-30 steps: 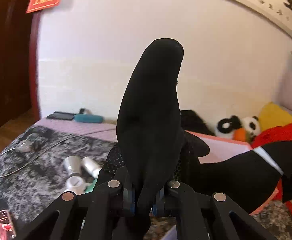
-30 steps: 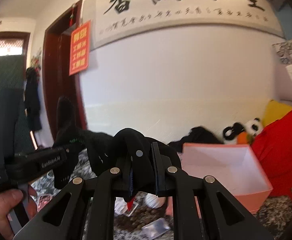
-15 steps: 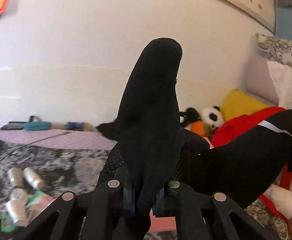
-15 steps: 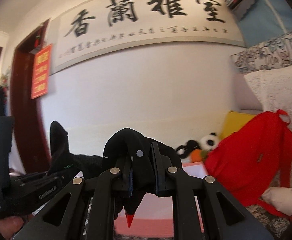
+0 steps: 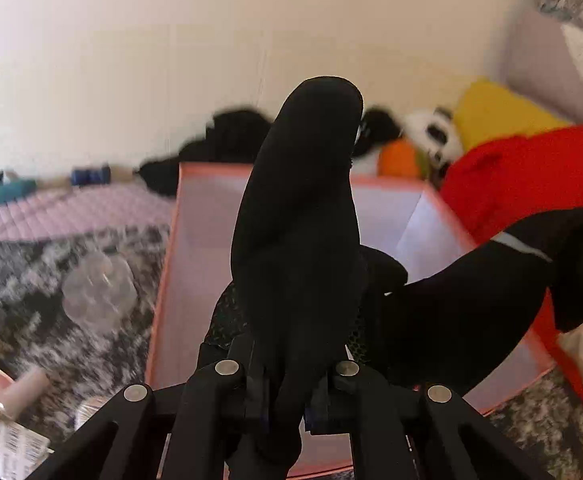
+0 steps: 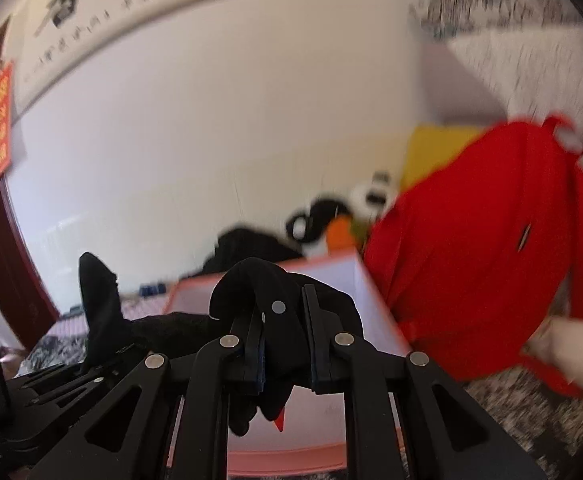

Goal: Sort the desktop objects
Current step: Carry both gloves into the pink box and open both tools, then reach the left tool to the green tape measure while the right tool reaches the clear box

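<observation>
A black glove (image 5: 299, 216) is stretched between both grippers. My left gripper (image 5: 287, 396) is shut on one end of it; a finger of the glove stands upright. My right gripper (image 6: 285, 348) is shut on the other end (image 6: 275, 292), and the glove's far finger (image 6: 99, 300) and my left gripper show at the left of the right wrist view. Both hold the glove above an open pink box (image 5: 195, 208), which also shows in the right wrist view (image 6: 355, 272).
A red backpack (image 6: 487, 240) lies right of the box, with a yellow cushion (image 5: 495, 112) and a panda toy (image 5: 431, 136) behind. Small bottles, a clear jar (image 5: 99, 292) and packets lie on the patterned cover left of the box. A black garment (image 5: 227, 136) lies by the wall.
Both grippers have swung right and tipped down with the glove. The pink box now lies directly under and ahead of them; the small bottles slid to the left edge.
</observation>
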`<action>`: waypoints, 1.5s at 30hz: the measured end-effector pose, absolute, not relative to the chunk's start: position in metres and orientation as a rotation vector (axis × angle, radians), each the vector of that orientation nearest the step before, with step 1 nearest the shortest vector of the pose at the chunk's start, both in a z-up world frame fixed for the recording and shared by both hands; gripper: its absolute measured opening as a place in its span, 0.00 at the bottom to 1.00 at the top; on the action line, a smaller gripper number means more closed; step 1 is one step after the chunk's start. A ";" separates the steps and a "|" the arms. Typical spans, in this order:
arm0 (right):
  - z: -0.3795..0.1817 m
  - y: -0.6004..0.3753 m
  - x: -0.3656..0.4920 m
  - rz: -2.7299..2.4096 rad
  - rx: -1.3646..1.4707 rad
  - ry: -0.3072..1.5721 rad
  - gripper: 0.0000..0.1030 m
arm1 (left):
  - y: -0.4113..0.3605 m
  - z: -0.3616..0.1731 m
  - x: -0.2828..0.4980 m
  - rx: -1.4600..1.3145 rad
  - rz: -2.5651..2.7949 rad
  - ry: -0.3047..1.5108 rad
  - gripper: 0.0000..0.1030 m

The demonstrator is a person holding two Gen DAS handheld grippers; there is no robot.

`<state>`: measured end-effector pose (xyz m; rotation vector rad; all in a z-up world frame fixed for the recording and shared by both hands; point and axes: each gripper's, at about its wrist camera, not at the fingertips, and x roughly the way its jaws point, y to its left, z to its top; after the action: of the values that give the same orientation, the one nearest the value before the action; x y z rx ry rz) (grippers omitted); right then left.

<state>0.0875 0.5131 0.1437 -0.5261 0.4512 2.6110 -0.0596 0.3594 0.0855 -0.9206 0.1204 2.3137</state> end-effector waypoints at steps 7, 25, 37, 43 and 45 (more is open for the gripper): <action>0.076 0.537 0.040 2.476 -0.980 0.477 0.85 | 0.375 0.046 -0.072 -1.110 2.310 0.249 0.58; 0.152 0.443 0.079 2.689 -0.509 0.261 0.89 | 0.202 0.099 -0.042 -1.076 2.627 0.036 0.89; 0.099 0.306 0.082 2.976 -0.830 0.346 0.92 | 0.020 0.050 -0.013 -1.286 2.841 0.032 0.89; 0.047 0.269 0.088 2.937 -1.032 0.158 0.92 | -0.036 0.002 -0.014 -1.376 2.765 -0.142 0.89; 0.040 0.265 0.085 2.947 -1.054 0.125 0.92 | -0.048 -0.014 -0.019 -1.392 2.747 -0.154 0.89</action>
<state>0.0849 0.2653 0.0398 -1.0536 0.1249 2.9475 -0.0189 -0.0483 -0.0139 -1.3925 -0.1537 2.7465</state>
